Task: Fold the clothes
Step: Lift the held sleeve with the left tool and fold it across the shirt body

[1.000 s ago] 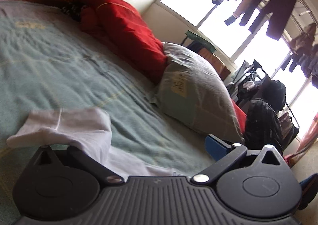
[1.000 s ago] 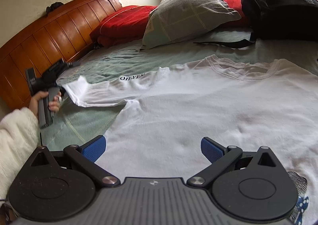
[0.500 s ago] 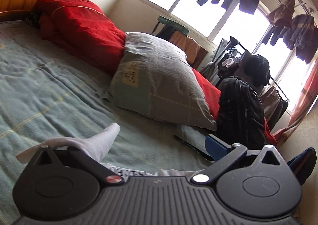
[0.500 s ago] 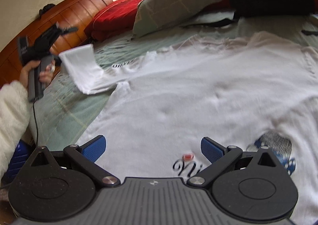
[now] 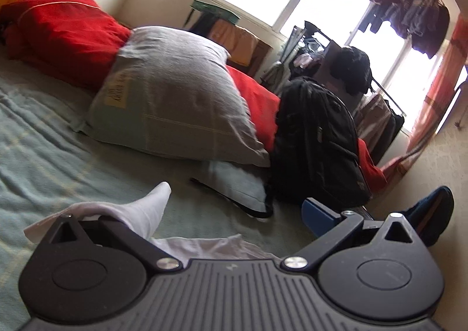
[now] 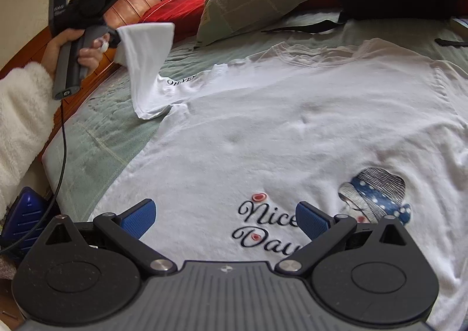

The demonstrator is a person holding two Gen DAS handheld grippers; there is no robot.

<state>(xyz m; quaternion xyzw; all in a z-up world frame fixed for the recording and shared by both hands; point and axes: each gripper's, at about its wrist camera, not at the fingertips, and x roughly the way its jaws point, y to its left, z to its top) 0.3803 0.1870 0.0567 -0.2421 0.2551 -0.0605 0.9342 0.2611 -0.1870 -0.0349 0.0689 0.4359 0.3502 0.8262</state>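
Note:
A white T-shirt [image 6: 292,126] printed "Nice Day" lies flat, front up, on the green bedspread [image 6: 96,132]. Its left sleeve [image 6: 146,59] is lifted off the bed and hangs from my left gripper [image 6: 115,38], held up at the far left in the right wrist view. In the left wrist view the sleeve [image 5: 140,211] drapes over the left finger; the jaws look wide apart there, so I cannot tell how the cloth is held. My right gripper [image 6: 225,217] is open and empty, hovering over the shirt's lower front.
A grey pillow [image 5: 175,97] and red pillows [image 5: 58,35] lie at the head of the bed. A black backpack [image 5: 316,144] stands beside them. The wooden headboard [image 6: 117,15] runs along the left. A blue object [image 6: 23,217] lies beside the bed.
The left gripper has lifted the sleeve off the bed and carried it upward. The right gripper has drawn back toward the shirt's hem, bringing the "Nice Day" print into view.

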